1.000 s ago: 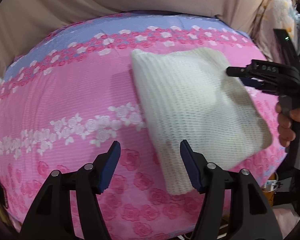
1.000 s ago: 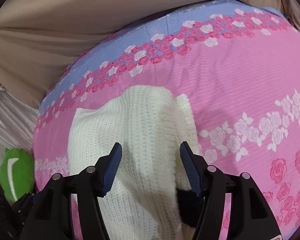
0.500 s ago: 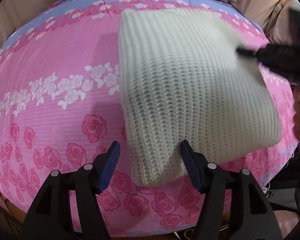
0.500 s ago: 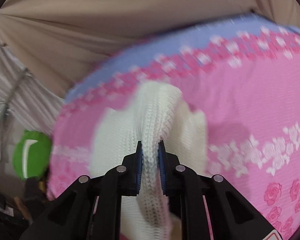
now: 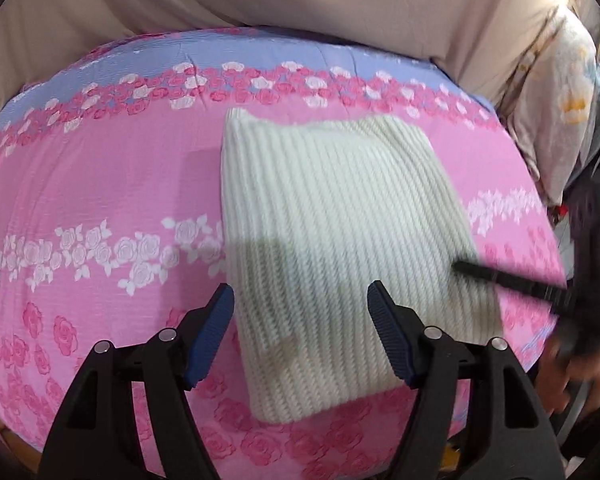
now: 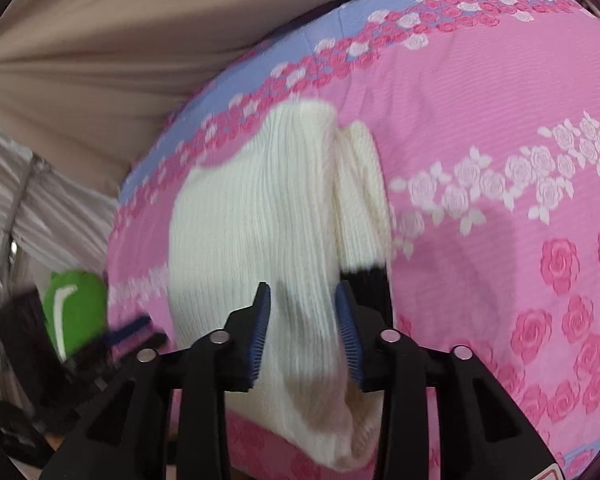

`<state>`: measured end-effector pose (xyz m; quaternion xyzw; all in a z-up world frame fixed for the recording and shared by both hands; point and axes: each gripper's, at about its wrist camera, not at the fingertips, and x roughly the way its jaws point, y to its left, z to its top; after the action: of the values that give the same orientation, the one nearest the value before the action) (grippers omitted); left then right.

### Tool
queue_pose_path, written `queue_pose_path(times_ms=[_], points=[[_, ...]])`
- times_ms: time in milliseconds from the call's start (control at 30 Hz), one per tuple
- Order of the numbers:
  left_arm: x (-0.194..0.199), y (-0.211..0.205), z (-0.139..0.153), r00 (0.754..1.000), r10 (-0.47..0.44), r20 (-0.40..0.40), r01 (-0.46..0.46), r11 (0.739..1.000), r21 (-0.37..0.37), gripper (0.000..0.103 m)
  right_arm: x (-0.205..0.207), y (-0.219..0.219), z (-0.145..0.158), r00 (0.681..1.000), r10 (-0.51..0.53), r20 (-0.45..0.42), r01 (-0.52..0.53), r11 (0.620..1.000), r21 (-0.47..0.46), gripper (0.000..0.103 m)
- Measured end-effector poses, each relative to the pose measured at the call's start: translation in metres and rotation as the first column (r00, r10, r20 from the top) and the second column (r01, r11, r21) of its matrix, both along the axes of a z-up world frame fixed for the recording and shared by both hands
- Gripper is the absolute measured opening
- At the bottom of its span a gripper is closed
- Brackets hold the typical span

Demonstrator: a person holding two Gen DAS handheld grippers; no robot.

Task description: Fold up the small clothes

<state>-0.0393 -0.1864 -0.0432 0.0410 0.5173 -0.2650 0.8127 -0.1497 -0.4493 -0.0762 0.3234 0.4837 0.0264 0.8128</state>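
- The cream knit garment (image 5: 332,248) lies folded on the pink rose-print bed cover (image 5: 100,184), directly ahead of both claws. It looks soft, light and limp, likely to sag, so a doubled edge or corner seems the best place to pinch.
- The left claw (image 5: 300,338) is spread wide and opening, empty, its near edge between the jaws.
- The right claw (image 6: 302,332) is opening, a raised fold between its pads; contact is unclear.
- Blur hides the garment's type; a black part (image 6: 366,280) peeks out beside it.

left gripper (image 5: 300,336) opening, right gripper (image 6: 303,328) opening
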Motion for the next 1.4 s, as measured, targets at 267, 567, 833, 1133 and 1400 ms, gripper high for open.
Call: queue_pose_path(times_ms=[267, 567, 833, 1133, 1400], points=[[0.024, -0.016, -0.041, 0.988, 0.117, -0.097, -0.105, 0.987, 0.122, 0.068, -0.027, 0.012, 0.002, 0.995, 0.098, 0.024, -0.098, 0.995, 0.021, 0.016], [0.016, -0.006, -0.036, 0.981, 0.171, -0.097, -0.163, 0.983, 0.088, 0.074, -0.03, -0.006, -0.03, 0.989, 0.11, -0.094, -0.106, 0.993, 0.042, 0.02], [0.019, 0.048, -0.034, 0.926, 0.304, -0.223, -0.343, 0.924, -0.166, 0.089, -0.028, -0.042, 0.0, 0.999, 0.027, -0.046, -0.03, 0.996, -0.08, 0.072], [0.043, 0.027, -0.08, 0.879, 0.301, -0.369, -0.393, 0.897, -0.205, 0.079, 0.038, -0.027, -0.055, 0.994, 0.076, -0.076, -0.061, 0.98, 0.192, 0.063], [0.03, -0.001, 0.007, 0.943, 0.16, -0.29, -0.256, 0.908, -0.331, 0.041, 0.039, -0.037, 0.001, 0.997, 0.049, 0.064, -0.062, 0.976, 0.207, 0.022]])
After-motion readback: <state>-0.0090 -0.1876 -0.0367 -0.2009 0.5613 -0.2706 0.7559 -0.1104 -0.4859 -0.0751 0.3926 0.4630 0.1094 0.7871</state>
